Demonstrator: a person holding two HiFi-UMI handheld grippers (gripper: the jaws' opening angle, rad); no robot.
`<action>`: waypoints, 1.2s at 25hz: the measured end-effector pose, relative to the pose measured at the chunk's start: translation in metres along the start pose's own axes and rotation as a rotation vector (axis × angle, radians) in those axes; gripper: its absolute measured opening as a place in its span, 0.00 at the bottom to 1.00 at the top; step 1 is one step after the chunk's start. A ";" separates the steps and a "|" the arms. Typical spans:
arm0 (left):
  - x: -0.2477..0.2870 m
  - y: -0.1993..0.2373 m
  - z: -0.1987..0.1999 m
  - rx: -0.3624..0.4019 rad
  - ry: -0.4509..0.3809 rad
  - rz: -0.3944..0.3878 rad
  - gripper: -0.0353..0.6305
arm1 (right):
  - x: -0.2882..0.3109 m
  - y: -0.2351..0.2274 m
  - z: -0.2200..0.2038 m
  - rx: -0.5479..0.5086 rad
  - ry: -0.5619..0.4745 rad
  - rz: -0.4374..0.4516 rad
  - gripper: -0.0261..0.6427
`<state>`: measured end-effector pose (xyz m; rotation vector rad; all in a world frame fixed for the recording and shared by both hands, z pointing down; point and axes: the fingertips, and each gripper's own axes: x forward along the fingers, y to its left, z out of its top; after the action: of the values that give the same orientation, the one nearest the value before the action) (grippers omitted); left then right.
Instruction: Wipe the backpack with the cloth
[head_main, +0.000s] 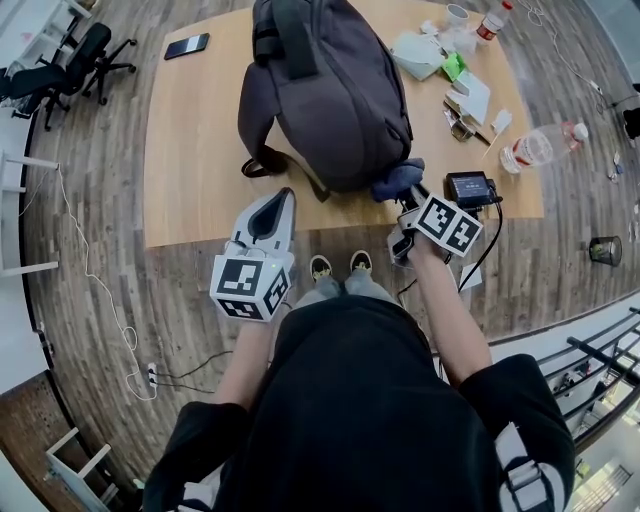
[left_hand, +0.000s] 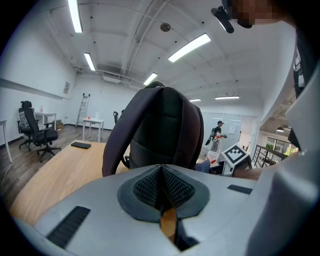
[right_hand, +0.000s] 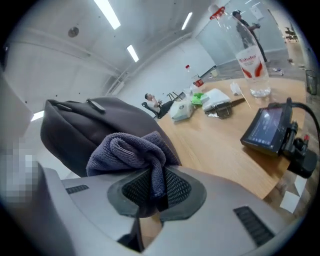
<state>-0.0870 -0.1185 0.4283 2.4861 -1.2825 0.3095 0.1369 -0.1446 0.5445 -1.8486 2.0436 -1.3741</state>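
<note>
A dark grey backpack (head_main: 330, 90) lies on the wooden table (head_main: 195, 150); it fills the middle of the left gripper view (left_hand: 160, 130) and the left of the right gripper view (right_hand: 85, 125). My right gripper (head_main: 408, 200) is shut on a bunched blue-grey cloth (right_hand: 132, 152), whose wad (head_main: 398, 180) sits against the backpack's near right corner. My left gripper (head_main: 272, 205) is shut with nothing between its pads, at the table's near edge just short of the backpack's strap (head_main: 265, 165).
A small screen device with a cable (head_main: 470, 187) sits right of my right gripper. A plastic bottle (head_main: 540, 147), papers, a green item (head_main: 454, 66) and a cup (head_main: 457, 15) crowd the table's right side. A phone (head_main: 187, 45) lies far left. Office chairs (head_main: 70, 70) stand beyond.
</note>
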 end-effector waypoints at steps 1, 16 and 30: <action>0.000 0.000 0.001 0.003 -0.001 0.000 0.08 | -0.007 0.011 0.008 -0.026 -0.024 0.015 0.13; 0.006 -0.014 0.003 0.002 -0.007 -0.020 0.08 | -0.094 0.233 0.131 -0.584 -0.331 0.446 0.13; -0.017 0.011 -0.002 -0.033 -0.011 0.056 0.08 | -0.087 0.283 0.092 -0.714 -0.272 0.528 0.13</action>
<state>-0.1060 -0.1107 0.4261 2.4306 -1.3526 0.2864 -0.0032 -0.1578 0.2681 -1.3537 2.7743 -0.2598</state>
